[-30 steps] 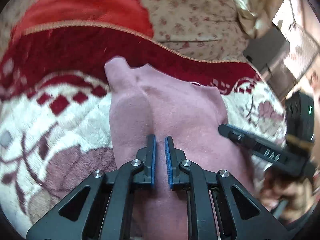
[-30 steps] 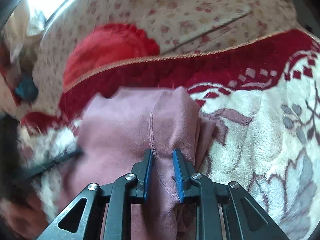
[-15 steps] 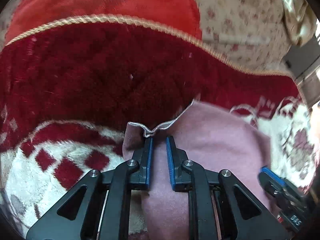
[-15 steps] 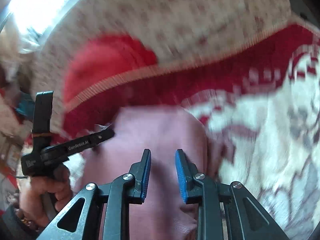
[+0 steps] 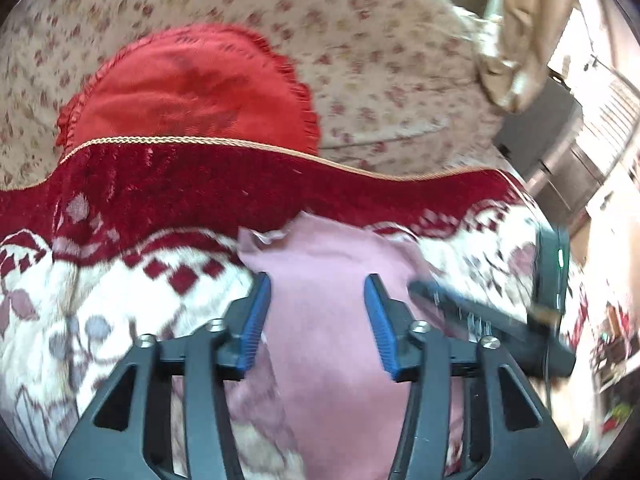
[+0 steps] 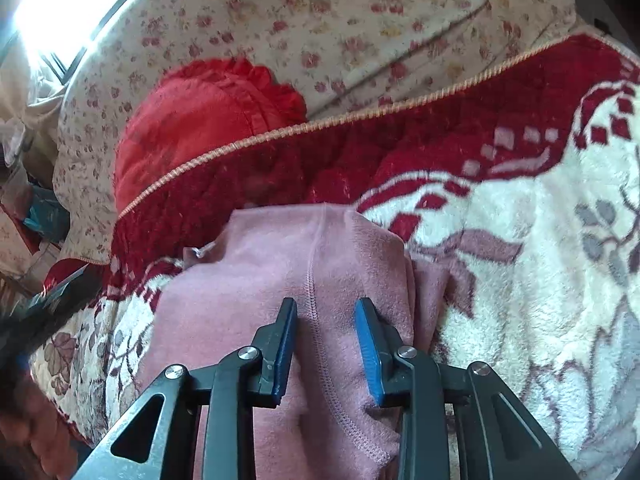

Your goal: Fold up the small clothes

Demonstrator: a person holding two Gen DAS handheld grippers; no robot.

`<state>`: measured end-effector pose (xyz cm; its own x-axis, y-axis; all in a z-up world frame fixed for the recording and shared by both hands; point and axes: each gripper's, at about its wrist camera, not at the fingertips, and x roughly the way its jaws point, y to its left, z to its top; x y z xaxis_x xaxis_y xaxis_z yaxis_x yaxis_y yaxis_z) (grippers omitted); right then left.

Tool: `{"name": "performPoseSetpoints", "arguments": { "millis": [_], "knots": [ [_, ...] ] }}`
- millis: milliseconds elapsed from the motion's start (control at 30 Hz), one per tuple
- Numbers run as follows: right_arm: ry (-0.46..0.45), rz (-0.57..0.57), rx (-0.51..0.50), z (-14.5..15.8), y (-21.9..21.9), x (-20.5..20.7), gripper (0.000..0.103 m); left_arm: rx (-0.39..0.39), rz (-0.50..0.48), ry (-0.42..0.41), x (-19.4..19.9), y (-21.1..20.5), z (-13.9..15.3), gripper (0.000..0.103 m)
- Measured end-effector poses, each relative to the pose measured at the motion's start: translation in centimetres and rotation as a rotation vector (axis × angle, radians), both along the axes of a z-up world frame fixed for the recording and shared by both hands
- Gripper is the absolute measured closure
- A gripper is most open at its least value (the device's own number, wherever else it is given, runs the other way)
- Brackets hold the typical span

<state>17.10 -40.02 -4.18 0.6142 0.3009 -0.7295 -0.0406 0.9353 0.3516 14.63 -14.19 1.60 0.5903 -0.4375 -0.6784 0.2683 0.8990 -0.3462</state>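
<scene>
A small dusty-pink fleece garment (image 5: 320, 320) lies folded over itself on a cream and dark red blanket (image 5: 120, 280). My left gripper (image 5: 318, 284) is open above the garment, holding nothing. The right gripper's dark body (image 5: 480, 320) shows at the garment's right side. In the right wrist view the garment (image 6: 260, 280) shows a stitched seam down its middle. My right gripper (image 6: 326, 308) is open just over that seam, with the cloth lying below the jaws.
A red frilled cushion (image 5: 192, 92) lies behind the blanket's gold-corded edge (image 5: 200, 142). A cream floral sheet (image 6: 320, 20) covers the back. Furniture (image 5: 560, 160) stands at far right. The left gripper's dark body (image 6: 52, 300) shows at left in the right wrist view.
Both grippers carried the garment's edge forward over itself, then opened and let it go. The left jaws went from shut to wide open and the right jaws widened.
</scene>
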Motion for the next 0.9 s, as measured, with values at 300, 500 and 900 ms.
{"name": "performPoseSetpoints", "arguments": {
  "millis": [300,500,900],
  "knots": [
    [-0.097,0.139,-0.118,1.5,1.4,-9.5,0.074,0.054,-0.212,0.014,-6.4,-3.6,-5.9,0.055],
    [0.023,0.174,-0.256,-1.7,2.1,-11.2,0.074,0.061,-0.254,0.027,-6.2,-3.8,-7.5,0.054],
    [0.02,0.19,-0.302,-3.5,2.9,-15.2,0.062,0.005,-0.235,0.028,-8.0,-3.7,-7.9,0.04]
  ]
}}
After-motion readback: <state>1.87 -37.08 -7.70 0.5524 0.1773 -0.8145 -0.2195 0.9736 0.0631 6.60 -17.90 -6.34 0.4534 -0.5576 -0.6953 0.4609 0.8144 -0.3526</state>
